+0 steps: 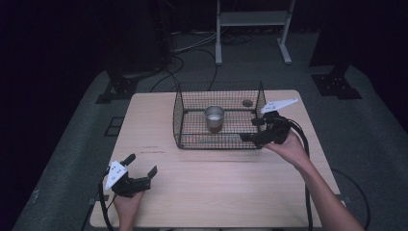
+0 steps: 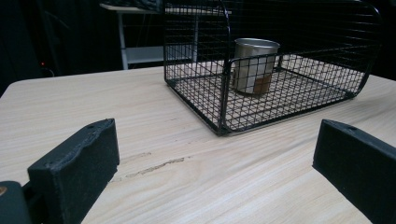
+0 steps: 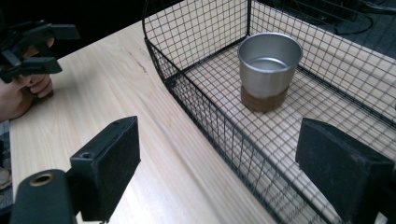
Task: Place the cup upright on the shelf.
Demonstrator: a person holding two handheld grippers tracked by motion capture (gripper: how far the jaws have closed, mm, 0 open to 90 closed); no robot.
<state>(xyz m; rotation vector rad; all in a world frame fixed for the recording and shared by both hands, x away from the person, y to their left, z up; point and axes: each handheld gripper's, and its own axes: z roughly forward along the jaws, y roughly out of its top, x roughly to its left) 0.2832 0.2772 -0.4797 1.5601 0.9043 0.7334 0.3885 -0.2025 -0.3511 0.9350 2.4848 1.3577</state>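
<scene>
A black wire basket [image 1: 179, 115] stands on the far middle of the wooden table [image 1: 216, 183]. Inside it, upright, is a metal cup [image 1: 214, 117] with a brown base. My right gripper [image 1: 248, 129] hovers at the basket's near right corner, open, with nothing between its jaws. In the right gripper view the cup [image 3: 269, 65] lies ahead inside the basket [image 3: 205, 107], beyond my right gripper [image 3: 219, 158]. My left gripper [image 1: 142, 163] rests near the table's front left, open and empty. In the left gripper view, basket [image 2: 224, 107] and cup [image 2: 254, 65] lie ahead of it.
A small dark round spot [image 1: 247, 102] shows at the basket's far right corner. Beyond the table, a white metal stand [image 1: 219, 48] and cables [image 1: 178, 67] sit on the dark floor. Bare tabletop lies between the basket and the front edge.
</scene>
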